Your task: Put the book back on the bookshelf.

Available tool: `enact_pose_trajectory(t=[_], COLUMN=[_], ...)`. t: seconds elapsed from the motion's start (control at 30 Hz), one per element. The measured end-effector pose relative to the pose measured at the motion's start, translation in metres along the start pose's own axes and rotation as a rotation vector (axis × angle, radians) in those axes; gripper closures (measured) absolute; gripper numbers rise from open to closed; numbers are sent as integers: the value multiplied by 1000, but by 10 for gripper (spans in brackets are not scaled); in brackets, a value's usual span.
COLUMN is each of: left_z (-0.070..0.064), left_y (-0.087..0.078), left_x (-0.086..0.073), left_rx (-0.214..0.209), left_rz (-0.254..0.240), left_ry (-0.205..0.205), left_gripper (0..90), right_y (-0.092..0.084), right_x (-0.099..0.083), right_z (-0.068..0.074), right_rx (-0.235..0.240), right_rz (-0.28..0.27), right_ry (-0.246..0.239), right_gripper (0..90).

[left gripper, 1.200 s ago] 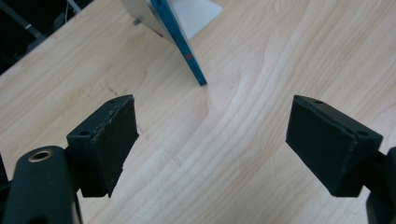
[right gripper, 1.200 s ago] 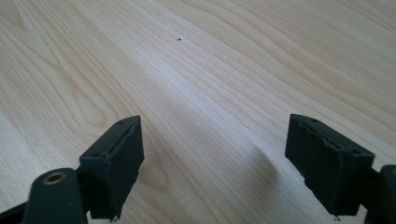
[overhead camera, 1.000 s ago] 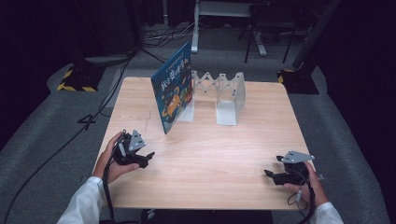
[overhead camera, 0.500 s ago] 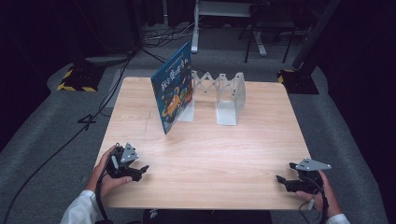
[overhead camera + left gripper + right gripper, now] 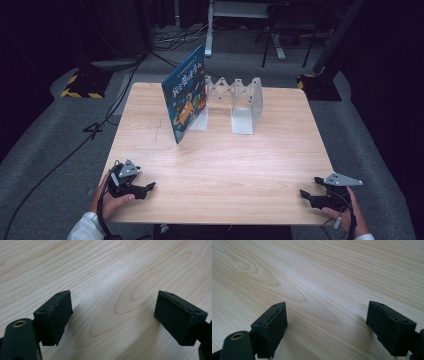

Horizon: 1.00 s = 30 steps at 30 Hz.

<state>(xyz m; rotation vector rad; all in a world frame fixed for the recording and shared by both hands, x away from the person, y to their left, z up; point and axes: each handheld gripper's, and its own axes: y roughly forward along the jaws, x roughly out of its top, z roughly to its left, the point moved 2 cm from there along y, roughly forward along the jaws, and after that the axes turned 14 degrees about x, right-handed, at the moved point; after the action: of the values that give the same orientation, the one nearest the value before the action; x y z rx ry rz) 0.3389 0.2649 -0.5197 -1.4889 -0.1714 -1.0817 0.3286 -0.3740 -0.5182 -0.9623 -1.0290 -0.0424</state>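
High view showed the left gripper point(image 5: 148, 187) and the right gripper point(image 5: 303, 194) low over the near edge of the table point(image 5: 260, 165), each with its jaws spread wide and nothing between them; the left gripper view and the right gripper view gave bare wood grain between the black pads point(image 5: 56, 317). Well ahead of both grippers, toward the far side, a blue picture book point(image 5: 184, 100) stood upright and leaning against the left end of a white folding book rack point(image 5: 240, 102), which sat ahead of and between the two grippers. Judging by this, the work in hand looked like settling the grippers away from the book. To do that well, each gripper should have come down level, jaws kept apart, cables trailing clear behind, well short of book and rack.
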Motion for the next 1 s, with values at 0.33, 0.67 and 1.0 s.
enact_pose_trajectory(t=[0.33,0.67,1.0], left_z=[1,1,0], left_y=[-1,0,0], left_x=[-1,-1,0], left_rx=[2,-2,4], left_rz=[-1,-1,2], left_ry=[6,6,2], left_gripper=[149,147,140], right_y=[0,0,0], right_x=[0,0,0], right_z=[-1,-2,-2], right_rx=[-12,-17,-17], right_rz=[-2,-8,-8], right_ry=[7,19,19], right_gripper=[170,177,177])
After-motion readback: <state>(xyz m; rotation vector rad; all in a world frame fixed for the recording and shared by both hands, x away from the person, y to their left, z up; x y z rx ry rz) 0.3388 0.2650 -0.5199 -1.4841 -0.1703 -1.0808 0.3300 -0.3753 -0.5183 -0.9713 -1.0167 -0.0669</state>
